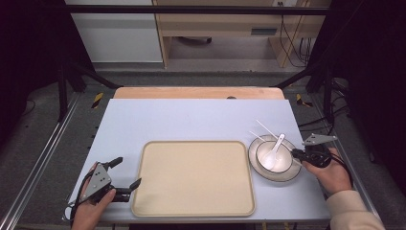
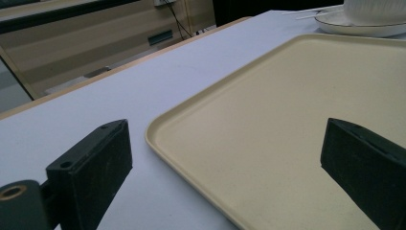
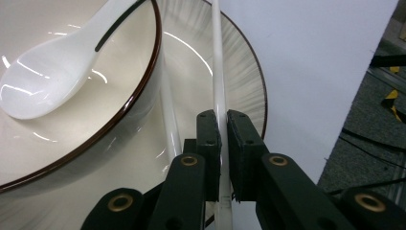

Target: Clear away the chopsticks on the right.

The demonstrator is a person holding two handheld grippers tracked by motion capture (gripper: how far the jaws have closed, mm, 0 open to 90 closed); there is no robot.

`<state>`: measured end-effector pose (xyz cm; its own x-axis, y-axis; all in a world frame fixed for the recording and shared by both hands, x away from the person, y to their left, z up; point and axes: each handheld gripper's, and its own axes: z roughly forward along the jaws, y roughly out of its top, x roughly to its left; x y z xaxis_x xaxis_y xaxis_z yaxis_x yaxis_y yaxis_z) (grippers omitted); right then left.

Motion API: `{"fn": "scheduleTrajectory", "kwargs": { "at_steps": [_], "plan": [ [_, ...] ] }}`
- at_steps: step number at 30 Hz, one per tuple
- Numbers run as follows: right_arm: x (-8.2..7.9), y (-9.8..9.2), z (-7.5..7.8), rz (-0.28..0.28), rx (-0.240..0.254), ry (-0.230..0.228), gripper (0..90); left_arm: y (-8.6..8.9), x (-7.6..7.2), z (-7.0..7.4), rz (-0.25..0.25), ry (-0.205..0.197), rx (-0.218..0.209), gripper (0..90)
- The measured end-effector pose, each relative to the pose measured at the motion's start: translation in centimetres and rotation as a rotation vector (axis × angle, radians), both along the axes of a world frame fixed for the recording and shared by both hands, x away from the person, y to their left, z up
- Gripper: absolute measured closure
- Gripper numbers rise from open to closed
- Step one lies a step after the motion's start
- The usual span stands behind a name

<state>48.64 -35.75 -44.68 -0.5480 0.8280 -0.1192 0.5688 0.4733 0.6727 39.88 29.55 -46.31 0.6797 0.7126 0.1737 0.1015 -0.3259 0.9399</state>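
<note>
Thin white plastic chopstick (image 3: 218, 86) lies across the rim of the ribbed white plate (image 3: 239, 81), beside the white bowl (image 3: 139, 91) holding a white ceramic spoon (image 3: 52, 67); right tool (image 3: 222, 139) pinches it; likely step: lifting it toward the beige tray (image 1: 194, 177); left tool (image 2: 225, 163) wide, idle at the tray's corner on the bench (image 1: 191, 120).

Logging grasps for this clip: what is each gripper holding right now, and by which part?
The right gripper pinches one white chopstick near its close end, over the plate. The left gripper is open and holds nothing.
</note>
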Motion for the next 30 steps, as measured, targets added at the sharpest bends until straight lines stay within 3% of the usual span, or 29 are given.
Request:
{"fn": "scheduleTrajectory", "kwargs": {
  "at_steps": [9, 12, 14, 16, 19, 22, 30],
  "plan": [
    [-1.0, -0.2, 2.3, -0.097, 0.048, -0.098, 84.3, 0.1, 0.0, 0.0, 0.007, -0.003, 0.004, 3.3],
    [-1.8, 0.1, 3.7, -0.158, 0.083, -0.147, 84.2, 0.1, 0.0, 0.0, 0.012, -0.005, 0.001, 3.3],
    [-2.5, 0.5, 4.8, -0.183, 0.069, -0.198, 84.2, 0.1, 0.0, 0.0, 0.017, -0.009, -0.009, 3.3],
    [-3.6, 1.6, 6.3, -0.187, 0.099, -0.235, 84.2, 0.2, 0.0, 0.1, 0.018, -0.006, -0.009, 3.3],
    [-4.9, 3.6, 7.9, -0.156, 0.136, -0.259, 84.2, 0.3, 0.0, 0.1, 0.021, -0.008, -0.009, 3.3],
    [-5.7, 5.7, 8.5, -0.116, 0.162, -0.249, 84.2, 0.2, -0.1, 0.2, 0.02, -0.011, -0.01, 3.4],
    [-7.2, 12.6, 7.7, -0.003, 0.186, -0.196, 84.2, 1.1, 0.0, 0.4, 0.056, -0.018, -0.042, 3.3]
  ]
}}
